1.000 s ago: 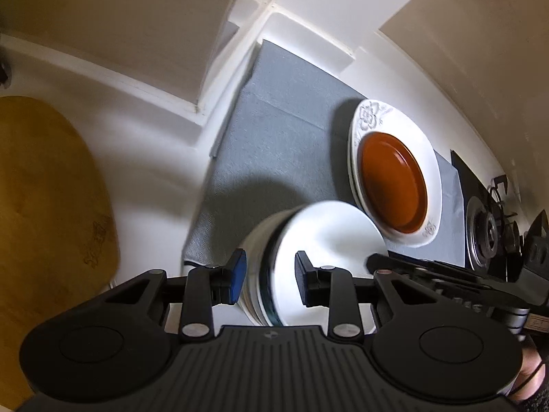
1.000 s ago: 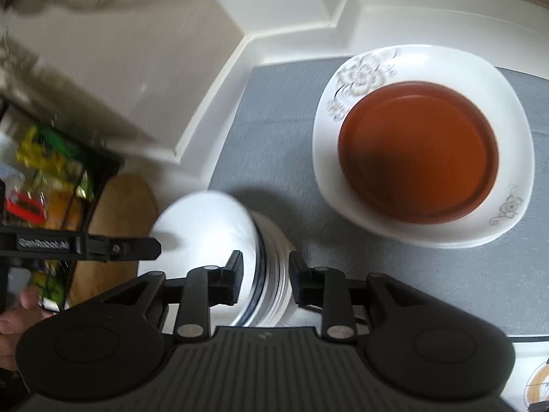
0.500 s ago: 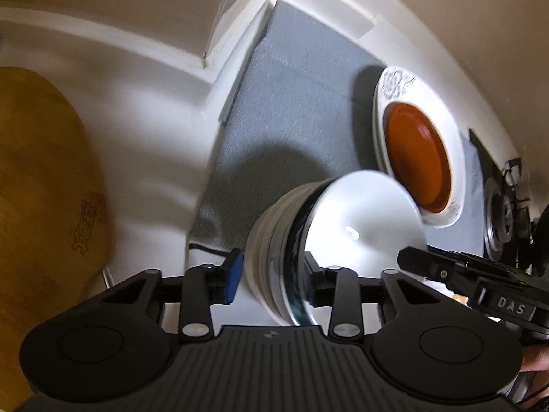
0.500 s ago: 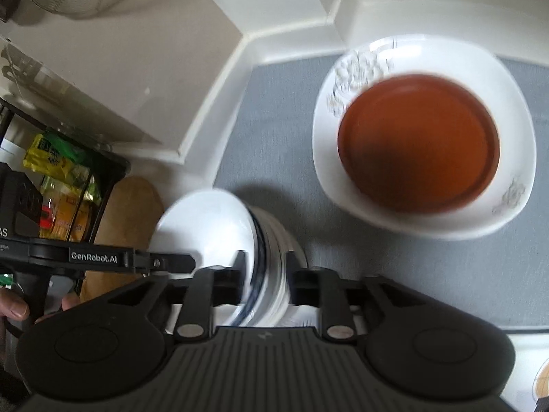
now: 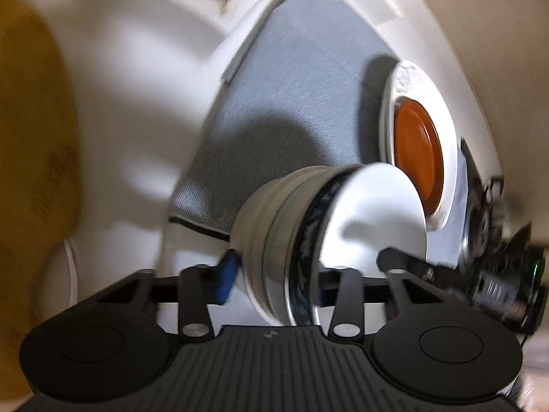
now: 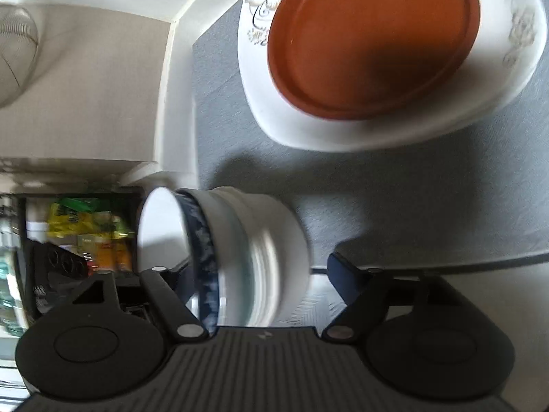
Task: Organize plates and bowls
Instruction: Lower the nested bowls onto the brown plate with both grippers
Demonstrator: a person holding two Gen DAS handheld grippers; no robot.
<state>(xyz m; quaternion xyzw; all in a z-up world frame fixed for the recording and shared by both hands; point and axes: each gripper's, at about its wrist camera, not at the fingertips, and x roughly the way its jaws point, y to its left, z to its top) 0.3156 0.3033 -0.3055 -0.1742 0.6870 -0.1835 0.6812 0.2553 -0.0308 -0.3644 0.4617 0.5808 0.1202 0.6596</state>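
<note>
A stack of white bowls (image 5: 274,213) with a blue-patterned bowl (image 6: 202,240) on top hangs tilted over the near corner of the grey mat (image 5: 291,86). My left gripper (image 5: 274,281) has the stack between its closing jaws, and the blue pad (image 5: 228,274) touches the stack's side. My right gripper (image 6: 260,273) straddles the same stack with its jaws opening. Its right pad (image 6: 339,274) stands clear of the bowls. An orange plate (image 6: 370,37) lies on a white flowered plate (image 6: 260,34) farther back on the mat.
A wooden board (image 5: 31,171) lies left of the mat on the white counter. A stove burner (image 5: 480,226) sits beyond the plates. A black rack with bright packets (image 6: 85,226) and a wire strainer (image 6: 13,51) stand off the mat's left side.
Both grippers sank toward the mat with the bowl stack. The right gripper rolled and its jaws spread wide off the stack. The plates now look closer in the right wrist view.
</note>
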